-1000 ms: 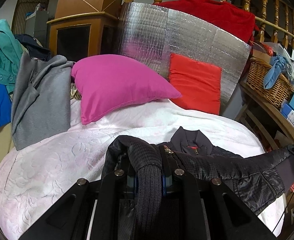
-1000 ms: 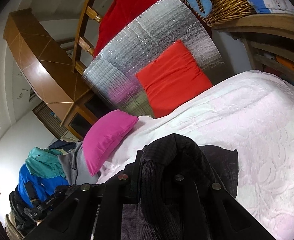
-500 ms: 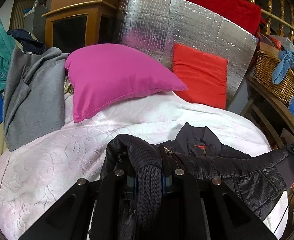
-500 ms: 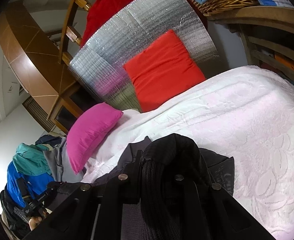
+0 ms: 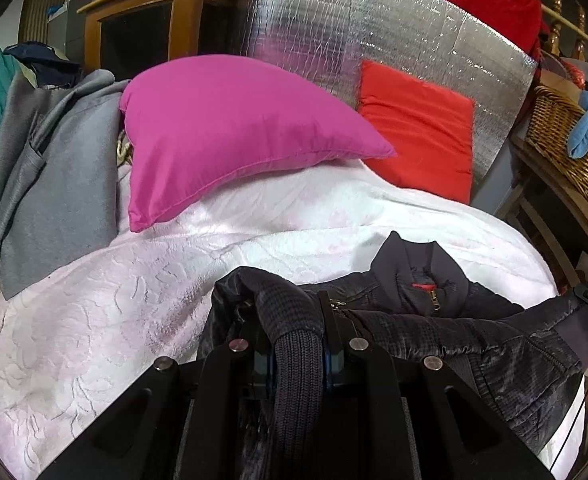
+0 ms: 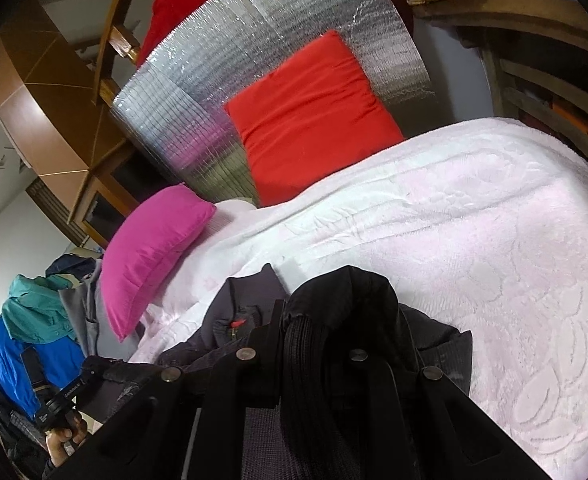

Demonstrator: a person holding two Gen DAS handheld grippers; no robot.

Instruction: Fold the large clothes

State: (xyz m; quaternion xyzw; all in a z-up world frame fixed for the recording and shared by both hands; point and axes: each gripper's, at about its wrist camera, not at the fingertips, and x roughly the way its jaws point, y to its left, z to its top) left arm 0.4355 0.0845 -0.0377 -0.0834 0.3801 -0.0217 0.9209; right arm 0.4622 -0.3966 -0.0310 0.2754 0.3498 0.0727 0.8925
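Gripping the dark jacket (image 5: 473, 344) at its ribbed knit hem, your left gripper (image 5: 295, 344) and right gripper (image 6: 305, 344) were each clenched on a bunch of that cuff-like fabric. You had the garment partly on the white bedspread (image 5: 94, 320), collar toward the pink pillow (image 5: 230, 128), its lower edge lifted between the two grippers. No fold appeared complete; whether the sleeves lay flat was unclear, since the fingers hid them. Spreading and all folds remained.

Your bed (image 5: 94, 340), white embossed cover, fills mid-frame: magenta pillow (image 5: 230, 132) upper centre, red cushion (image 5: 417, 128) upper right, dark jacket (image 5: 473, 320) lower right.
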